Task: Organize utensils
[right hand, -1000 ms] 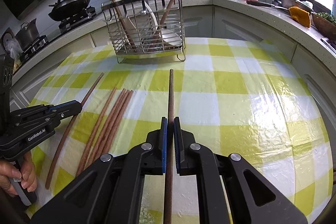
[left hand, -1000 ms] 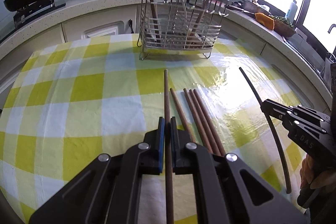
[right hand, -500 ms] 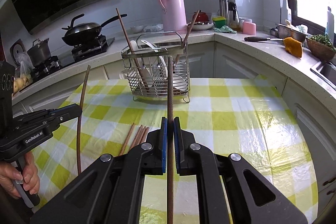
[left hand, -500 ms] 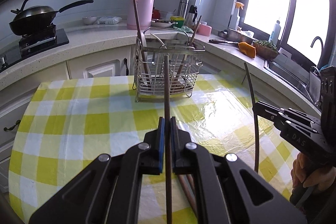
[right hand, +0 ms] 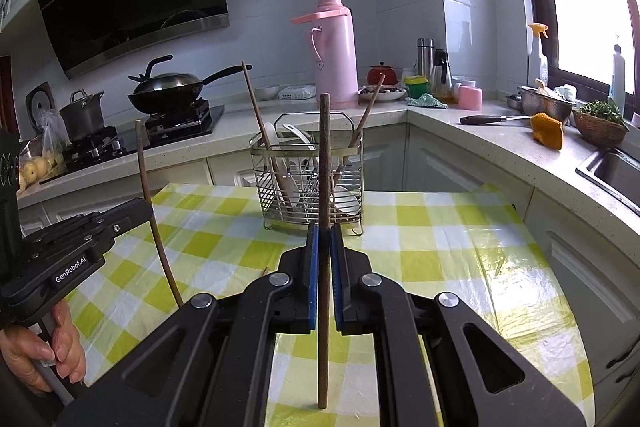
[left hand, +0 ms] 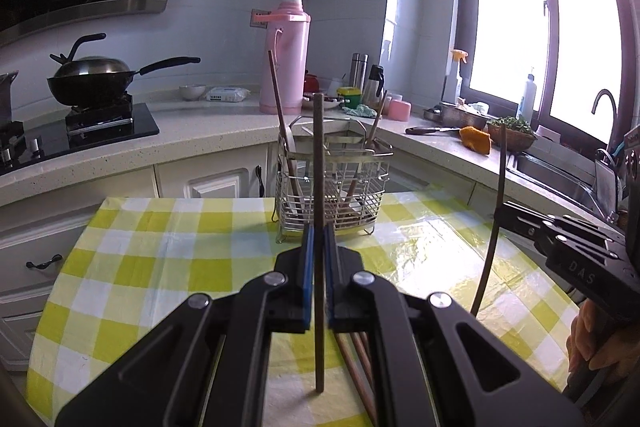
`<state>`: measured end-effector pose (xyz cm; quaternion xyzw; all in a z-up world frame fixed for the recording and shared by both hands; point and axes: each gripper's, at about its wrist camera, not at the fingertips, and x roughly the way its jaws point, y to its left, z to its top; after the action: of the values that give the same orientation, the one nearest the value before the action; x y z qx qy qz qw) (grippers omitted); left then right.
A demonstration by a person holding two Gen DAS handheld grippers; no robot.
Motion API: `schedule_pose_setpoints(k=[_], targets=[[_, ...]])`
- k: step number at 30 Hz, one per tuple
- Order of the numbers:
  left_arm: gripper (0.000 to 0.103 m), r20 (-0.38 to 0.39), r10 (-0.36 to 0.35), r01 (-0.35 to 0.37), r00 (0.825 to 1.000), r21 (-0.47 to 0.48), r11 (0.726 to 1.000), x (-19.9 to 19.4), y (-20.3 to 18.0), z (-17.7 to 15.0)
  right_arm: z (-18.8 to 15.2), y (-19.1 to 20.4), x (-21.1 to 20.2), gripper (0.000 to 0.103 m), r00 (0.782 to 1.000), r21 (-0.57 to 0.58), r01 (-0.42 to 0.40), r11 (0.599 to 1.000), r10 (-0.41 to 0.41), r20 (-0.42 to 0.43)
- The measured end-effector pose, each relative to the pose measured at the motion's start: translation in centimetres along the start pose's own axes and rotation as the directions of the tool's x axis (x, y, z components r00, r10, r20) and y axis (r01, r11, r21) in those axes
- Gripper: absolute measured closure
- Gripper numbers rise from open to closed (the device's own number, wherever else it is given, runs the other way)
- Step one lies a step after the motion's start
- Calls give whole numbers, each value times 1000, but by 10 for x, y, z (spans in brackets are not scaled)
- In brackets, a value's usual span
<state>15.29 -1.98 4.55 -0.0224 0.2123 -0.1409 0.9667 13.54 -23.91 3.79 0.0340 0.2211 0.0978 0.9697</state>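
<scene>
My left gripper (left hand: 316, 239) is shut on a brown chopstick (left hand: 318, 163) and holds it upright above the table. My right gripper (right hand: 324, 239) is shut on another brown chopstick (right hand: 324, 155), also upright. Each gripper shows in the other's view: the right gripper (left hand: 498, 213) at the right, the left gripper (right hand: 150, 205) at the left. A wire utensil rack (left hand: 332, 183) stands at the far side of the table and also shows in the right wrist view (right hand: 308, 179); it holds chopsticks and white spoons. Loose chopsticks (left hand: 360, 359) lie on the cloth under my left gripper.
The table has a yellow and white checked cloth (left hand: 160, 259). Behind it a counter carries a pink thermos (left hand: 284, 55), a wok on a stove (left hand: 92, 79), a knife (right hand: 492, 119), an orange sponge (right hand: 546, 131) and a sink (right hand: 616, 167) on the right.
Both grippers have risen from the table and tilted up, each lifting its chopstick from lying flat to upright. The rack now sits lower and farther off in both views.
</scene>
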Motion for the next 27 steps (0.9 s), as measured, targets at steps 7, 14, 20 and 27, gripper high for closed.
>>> schedule_pose_setpoints(k=[7, 14, 20, 27], targets=[[99, 28, -1, 1, 1000, 15, 1000, -2, -3, 11, 9, 4, 2, 96, 1000, -26, 2, 1000, -1, 26], [103, 26, -12, 11, 1000, 31, 999, 4, -4, 21, 20, -1, 11, 96, 999, -35, 7, 999, -6, 34], [103, 24, -13, 12, 1000, 48, 999, 9, -6, 35, 38, -6, 15, 96, 998, -45, 10, 999, -7, 55], [103, -151, -16, 18, 988, 15, 1000, 58, 8, 10, 33, -13, 21, 96, 999, -35, 9, 999, -7, 35]])
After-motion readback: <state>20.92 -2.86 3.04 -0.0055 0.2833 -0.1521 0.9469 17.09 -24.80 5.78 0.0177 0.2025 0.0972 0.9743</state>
